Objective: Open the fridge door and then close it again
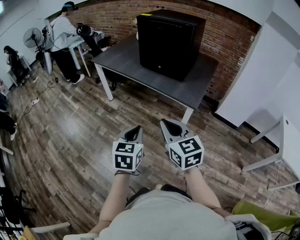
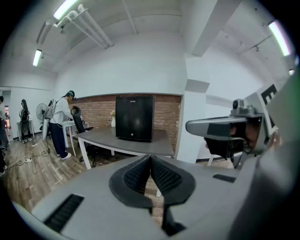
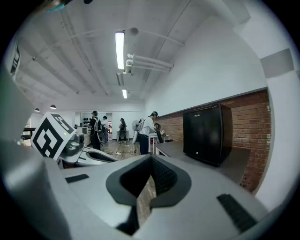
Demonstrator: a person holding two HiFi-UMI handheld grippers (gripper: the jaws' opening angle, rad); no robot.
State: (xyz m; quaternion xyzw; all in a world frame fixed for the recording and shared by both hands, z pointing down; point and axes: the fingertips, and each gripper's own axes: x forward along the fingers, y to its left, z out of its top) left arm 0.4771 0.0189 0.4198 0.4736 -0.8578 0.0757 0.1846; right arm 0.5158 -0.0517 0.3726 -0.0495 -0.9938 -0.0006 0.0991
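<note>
Head view: left gripper (image 1: 137,128) and right gripper (image 1: 165,123) are held side by side over the wooden floor (image 1: 79,136), close together but apart, each with its marker cube nearest the camera; both point toward the dark table (image 1: 126,63); the black fridge (image 1: 169,42) stands on that table near the brick wall (image 1: 112,14), well apart from both grippers; its door sits flush with the body, closed; a person (image 1: 63,33) bends over a white desk at far left, beside a standing fan (image 1: 32,36).

Left gripper view: jaws clenched, the ribbed pads (image 2: 140,176) meet along one line, nothing between them; fridge (image 2: 135,118) stands straight ahead on the table (image 2: 140,146), front face toward the camera, door closed; a small white vase (image 2: 113,122) stands just to its left; the right gripper (image 2: 225,129) shows at the right edge; the person (image 2: 61,124) stands at left.

Right gripper view: jaws clenched likewise, pads (image 3: 161,176) pressed together and empty; fridge (image 3: 206,133) is off to the right on the table, seen at an angle, brick wall behind it; the left gripper's marker cube (image 3: 50,133) shows at left; several people stand far back in the room, too small to detail.
</note>
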